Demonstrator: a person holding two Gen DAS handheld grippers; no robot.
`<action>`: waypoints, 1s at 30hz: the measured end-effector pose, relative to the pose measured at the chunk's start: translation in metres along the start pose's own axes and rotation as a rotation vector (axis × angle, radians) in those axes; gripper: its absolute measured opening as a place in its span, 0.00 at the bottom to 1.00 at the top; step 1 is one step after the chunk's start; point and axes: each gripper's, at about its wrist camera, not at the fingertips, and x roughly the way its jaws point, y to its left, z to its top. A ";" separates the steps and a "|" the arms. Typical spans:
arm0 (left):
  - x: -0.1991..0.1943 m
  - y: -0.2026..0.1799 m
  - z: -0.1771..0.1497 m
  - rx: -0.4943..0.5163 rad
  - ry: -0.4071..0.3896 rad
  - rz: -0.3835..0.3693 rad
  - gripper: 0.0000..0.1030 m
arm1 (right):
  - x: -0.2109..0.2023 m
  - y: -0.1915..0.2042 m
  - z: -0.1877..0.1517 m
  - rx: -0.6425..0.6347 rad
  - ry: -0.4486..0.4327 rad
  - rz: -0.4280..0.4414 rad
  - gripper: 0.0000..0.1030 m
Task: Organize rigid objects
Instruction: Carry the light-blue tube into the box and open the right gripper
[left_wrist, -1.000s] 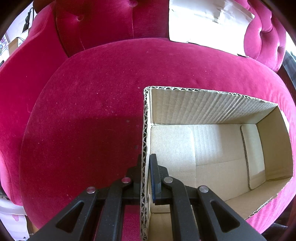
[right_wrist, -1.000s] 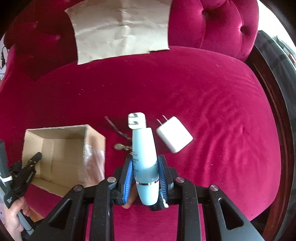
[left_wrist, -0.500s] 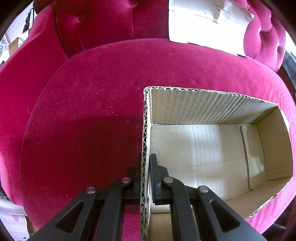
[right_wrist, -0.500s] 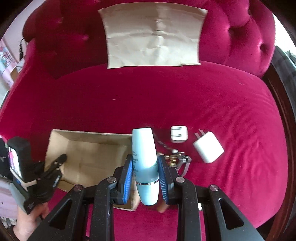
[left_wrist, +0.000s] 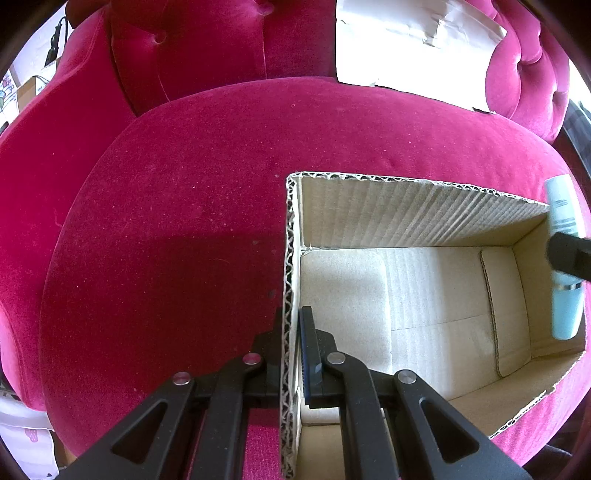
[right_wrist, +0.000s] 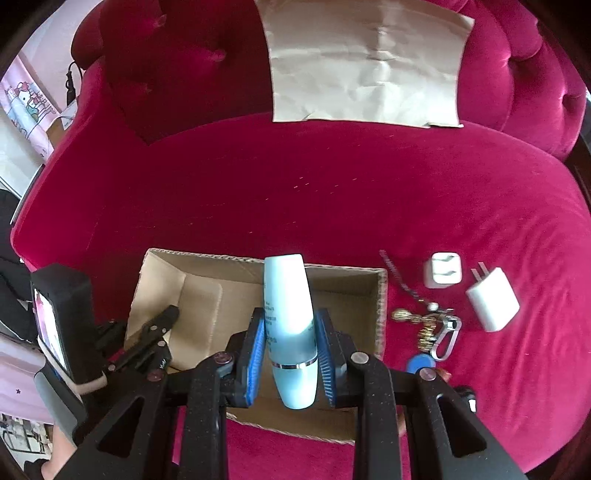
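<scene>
Above the empty cardboard box, right hand-held gripper grips a bottle.

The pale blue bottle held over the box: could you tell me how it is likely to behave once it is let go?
The pale blue bottle looks smooth and rounded, so it may slip in the right hand-held gripper and probably roll once it lands. It seems rigid plastic, so a short drop is unlikely to hurt it. The cardboard box walls should stop any rolling.

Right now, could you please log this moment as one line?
left tongs: shut on box wall | right tongs: holding blue bottle over box | box: empty
</scene>
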 end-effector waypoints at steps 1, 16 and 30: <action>0.000 0.000 0.000 0.000 0.000 0.000 0.06 | 0.003 0.002 0.000 0.000 0.003 0.005 0.27; 0.000 0.001 0.000 0.004 -0.001 -0.003 0.06 | 0.048 0.015 -0.004 -0.015 0.079 0.057 0.27; 0.001 0.001 -0.002 0.002 -0.003 -0.004 0.06 | 0.036 0.015 -0.004 -0.052 0.027 0.027 0.76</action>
